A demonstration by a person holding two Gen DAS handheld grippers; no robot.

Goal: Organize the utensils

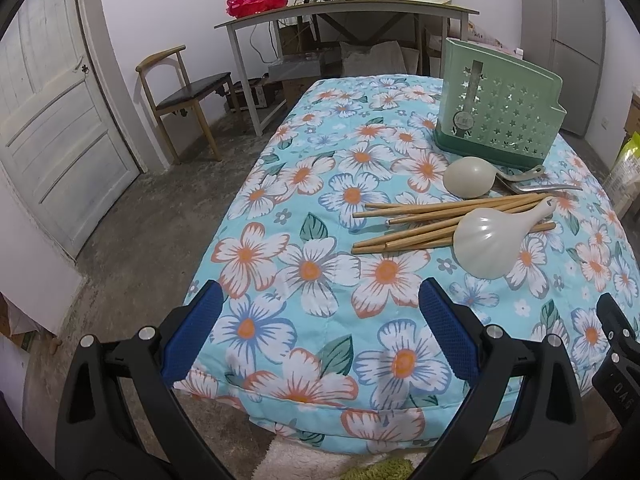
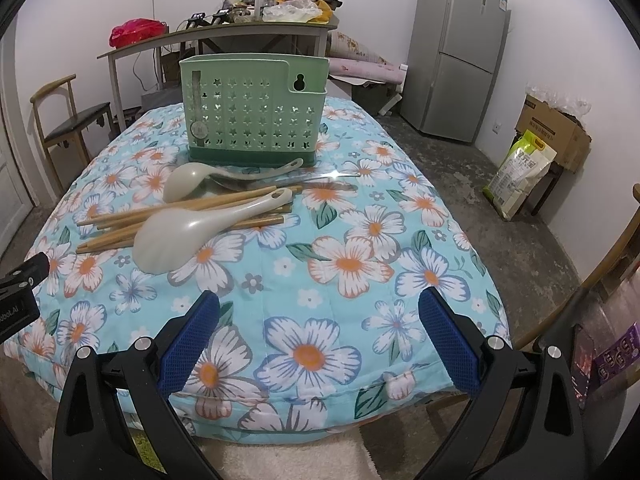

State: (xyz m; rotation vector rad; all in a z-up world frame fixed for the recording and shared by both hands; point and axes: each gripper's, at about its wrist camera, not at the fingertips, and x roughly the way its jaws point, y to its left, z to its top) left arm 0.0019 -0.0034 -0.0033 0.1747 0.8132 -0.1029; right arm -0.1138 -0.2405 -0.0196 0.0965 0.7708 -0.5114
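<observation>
Right wrist view: right gripper (image 2: 318,334) open, empty; ahead-left, spoon (image 2: 192,230) lies across chopsticks (image 2: 120,232). Lifting it carelessly could scatter them.

Cloth (image 2: 360,216): we see turquoise with white, orange-centred flowers – some petals edged blue, some orange – and green leaves;
Holder (image 2: 252,108): pale green with star-shaped cut-outs; darker green base;
Spoons (image 2: 192,228): creamy off-white;
Chopsticks (image 1: 432,216): light tan wood;
Left gripper (image 1: 320,332): black frame, blue mesh-textured pads;
Right gripper (image 2: 320,332): we note the same – black with blue pads;
Fridge (image 2: 456,52): silver-grey
</observation>
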